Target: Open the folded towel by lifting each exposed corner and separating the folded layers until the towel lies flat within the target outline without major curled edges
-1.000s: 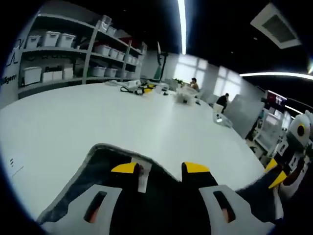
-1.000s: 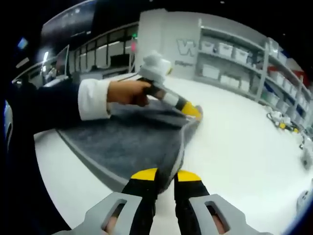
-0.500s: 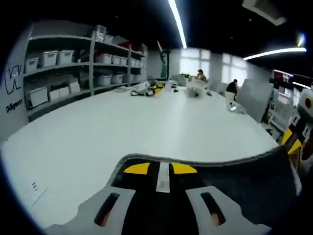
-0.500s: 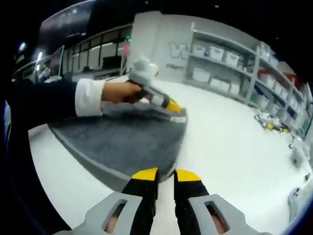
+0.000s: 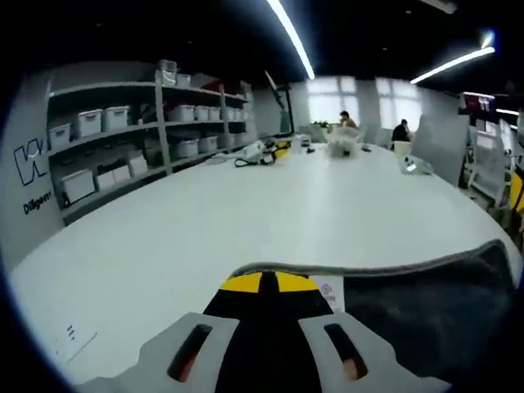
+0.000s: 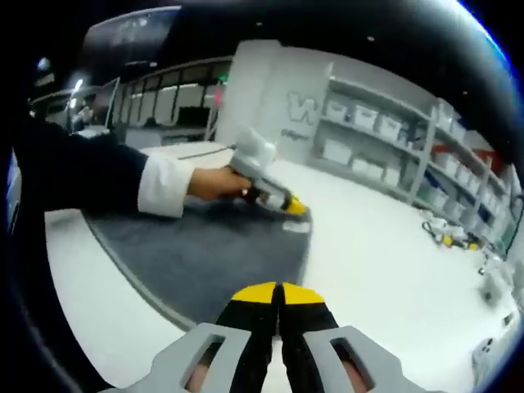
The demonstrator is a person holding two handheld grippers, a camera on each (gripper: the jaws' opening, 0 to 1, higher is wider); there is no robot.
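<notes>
Right gripper view showed the right tongs closest of all, their yellow tips pressed together on the near edge of the towel. The towel was dark grey and looked soft and fuzzy, with a paler band running along its edge. It lay spread on the white table, smooth and shiny, and most of it looked flat. A bit farther along the towel, a hand in a dark sleeve with a white cuff held the left tongs, whose yellow tips sat at the far corner, next to a small white tag. In the left gripper view the left tongs were clenched shut on that towel corner, with the tag just beside the tips and the towel's edge running off to the right. I think the unfolding was almost done, because no thick folded layers could be seen. What seemed left was to pull the two corners tight, lay them down flat and let go. No target outline could be made out. Far behind stood grey shelves with white boxes on them, and long lights glowed on the dark ceiling.
</notes>
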